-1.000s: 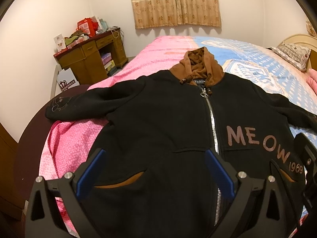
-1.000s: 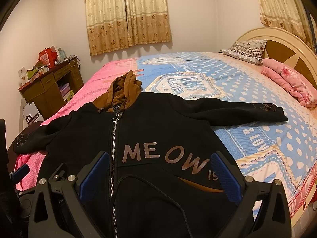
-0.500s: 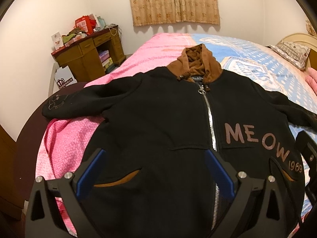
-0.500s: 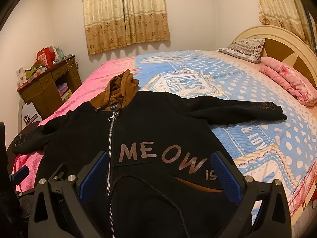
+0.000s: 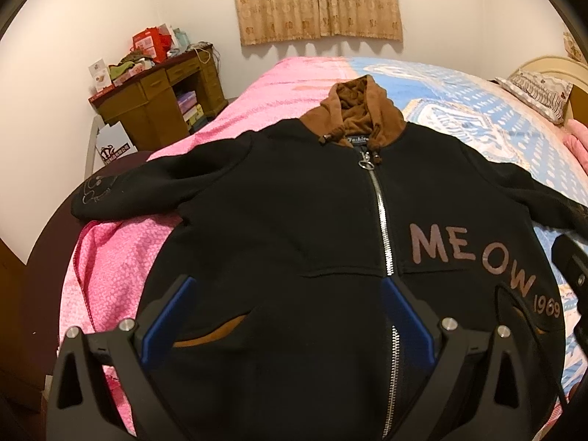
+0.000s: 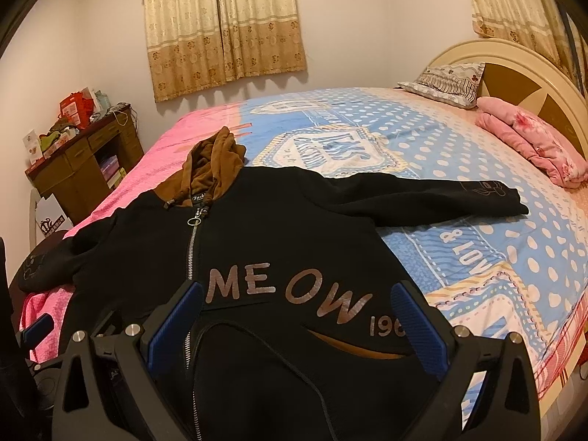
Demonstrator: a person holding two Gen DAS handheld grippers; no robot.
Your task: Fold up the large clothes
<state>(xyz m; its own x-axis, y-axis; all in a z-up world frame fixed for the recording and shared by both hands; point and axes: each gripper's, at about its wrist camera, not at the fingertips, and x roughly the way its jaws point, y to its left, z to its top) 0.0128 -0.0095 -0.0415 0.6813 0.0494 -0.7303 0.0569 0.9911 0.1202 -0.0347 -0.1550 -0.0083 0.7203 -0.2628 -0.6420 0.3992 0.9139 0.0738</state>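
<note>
Across the near part of the bed (image 6: 477,154) lies your workpiece, a black zip-up hoodie (image 5: 294,220) printed MEOW, spread face up with the zipper (image 5: 382,228) closed. Its brown hood (image 5: 358,110) points away from you toward the curtained wall; its hem is nearest you, under both tools. The long axis of the body runs from hem to hood, along the zipper line. Both sleeves extend sideways, roughly square to that axis: the left sleeve (image 5: 147,191) reaches to the pink edge of the bedspread, where its cuff appears to overhang, and the right sleeve (image 6: 422,198) lies flat on the blue dotted cover.

Your left gripper (image 5: 286,319) hovers over the left pocket area with its blue pads spread wide and nothing between them. Your right gripper (image 6: 297,323) hovers over the lettering, likewise spread and empty. Neither one touches the cloth, as far as these views show.

Judge the task as not yet begun: the garment is laid out, and no fold has been made. The next move probably calls for taking one sleeve near the cuff or shoulder and laying it inward across the chest. Reach well outward to do so. Pinch the fabric only, and keep the body flat while the sleeve travels.

A wooden desk (image 5: 158,99) stands beyond the bed's foot corner; a pillow (image 6: 444,81) and a folded pink blanket (image 6: 533,147) rest by the headboard, well clear.
</note>
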